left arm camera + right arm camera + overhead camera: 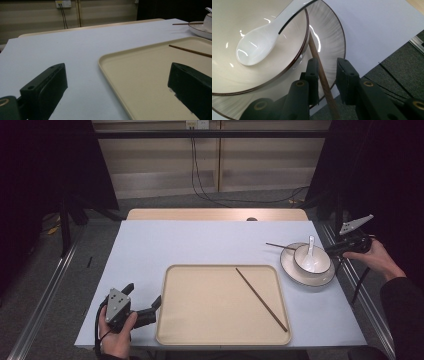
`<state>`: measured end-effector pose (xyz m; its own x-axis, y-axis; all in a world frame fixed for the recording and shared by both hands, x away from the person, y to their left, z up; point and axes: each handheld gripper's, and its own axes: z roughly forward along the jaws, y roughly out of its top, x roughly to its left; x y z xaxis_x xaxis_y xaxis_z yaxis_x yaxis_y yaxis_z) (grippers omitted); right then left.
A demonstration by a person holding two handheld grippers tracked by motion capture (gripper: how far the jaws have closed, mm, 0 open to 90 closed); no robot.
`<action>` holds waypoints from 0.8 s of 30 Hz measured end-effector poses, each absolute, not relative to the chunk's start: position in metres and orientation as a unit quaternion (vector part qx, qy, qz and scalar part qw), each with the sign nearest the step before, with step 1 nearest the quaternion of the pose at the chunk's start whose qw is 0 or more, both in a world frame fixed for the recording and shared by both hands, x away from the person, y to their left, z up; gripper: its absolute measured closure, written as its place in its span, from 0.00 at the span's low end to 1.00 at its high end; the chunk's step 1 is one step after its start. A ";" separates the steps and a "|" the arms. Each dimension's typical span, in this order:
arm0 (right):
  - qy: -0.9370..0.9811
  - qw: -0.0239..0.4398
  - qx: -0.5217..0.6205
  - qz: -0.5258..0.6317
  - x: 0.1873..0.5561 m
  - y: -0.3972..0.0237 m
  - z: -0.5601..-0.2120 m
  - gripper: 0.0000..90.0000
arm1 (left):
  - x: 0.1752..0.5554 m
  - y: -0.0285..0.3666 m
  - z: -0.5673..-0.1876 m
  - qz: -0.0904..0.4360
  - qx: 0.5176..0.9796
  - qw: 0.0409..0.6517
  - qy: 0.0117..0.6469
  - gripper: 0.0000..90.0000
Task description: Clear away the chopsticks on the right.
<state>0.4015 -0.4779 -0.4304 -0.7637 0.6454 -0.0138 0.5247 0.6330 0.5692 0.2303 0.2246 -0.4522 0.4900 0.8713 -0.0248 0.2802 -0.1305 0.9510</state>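
Closing my right claw point(325, 72) on the chopstick point(318, 62) lying between the jaws across the plate point(329, 32); jaws narrow, not pinching yet, so I'm centring before squeezing.

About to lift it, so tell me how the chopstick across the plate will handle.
The chopstick is thin, straight and looks stiff, probably very light. Smooth and narrow, it may slip or pivot between the right gripper jaws. Resting on the glossy plate rim, it could roll off if nudged.
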 end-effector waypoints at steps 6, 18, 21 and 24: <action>0.907 0.097 0.311 0.266 0.406 -0.472 -0.435 0.83 | 0.230 0.224 -0.452 0.287 0.697 0.513 0.411 0.03; 0.910 0.081 0.315 0.258 0.406 -0.467 -0.440 0.94 | 0.230 0.224 -0.452 0.287 0.695 0.512 0.414 0.03; 0.907 0.077 0.317 0.267 0.407 -0.467 -0.441 0.94 | 0.230 0.224 -0.452 0.287 0.696 0.513 0.413 0.03; 0.900 0.086 0.328 0.274 0.407 -0.469 -0.439 0.94 | 0.230 0.224 -0.452 0.287 0.696 0.513 0.412 0.03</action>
